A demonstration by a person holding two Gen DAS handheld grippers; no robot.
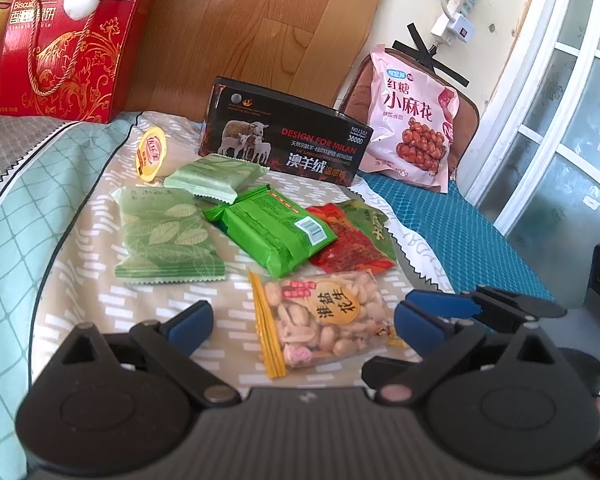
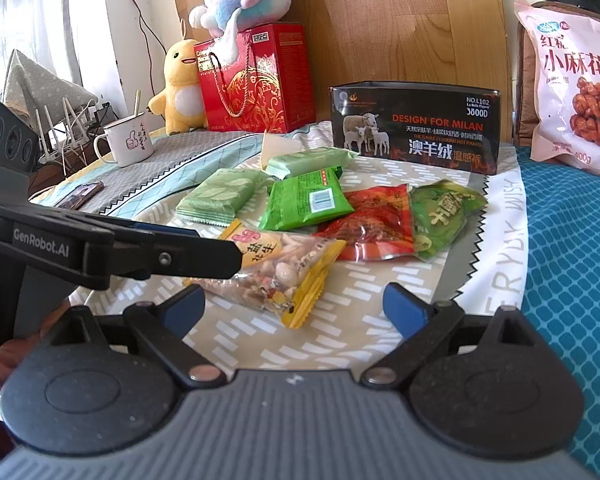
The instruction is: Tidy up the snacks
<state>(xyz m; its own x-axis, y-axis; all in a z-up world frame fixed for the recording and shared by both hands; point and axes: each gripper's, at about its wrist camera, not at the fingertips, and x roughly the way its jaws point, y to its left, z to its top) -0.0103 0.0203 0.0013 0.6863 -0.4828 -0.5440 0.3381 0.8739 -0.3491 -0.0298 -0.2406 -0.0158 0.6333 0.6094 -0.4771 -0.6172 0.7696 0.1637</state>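
A clear bag of peanuts (image 1: 328, 320) lies on the patterned cloth (image 1: 84, 280) between the wide-apart fingers of my left gripper (image 1: 304, 324), which is open and not pressing it. Beyond it lie a bright green packet (image 1: 272, 232), two pale green leaf-print packets (image 1: 164, 236), a red packet (image 1: 352, 248) and an orange jelly cup (image 1: 151, 153). A black open-topped box (image 1: 288, 136) stands behind them. My right gripper (image 2: 294, 306) is open just in front of the peanut bag (image 2: 276, 268), over its yellow corner. A dark green packet (image 2: 440, 216) lies beside the red one.
A big pink snack bag (image 1: 410, 120) leans against a cushion at the back right on a blue mat (image 1: 480, 240). A red biscuit box (image 2: 256, 80) with plush toys stands at the back left. A white mug (image 2: 126, 140) and a phone (image 2: 80, 196) sit further left.
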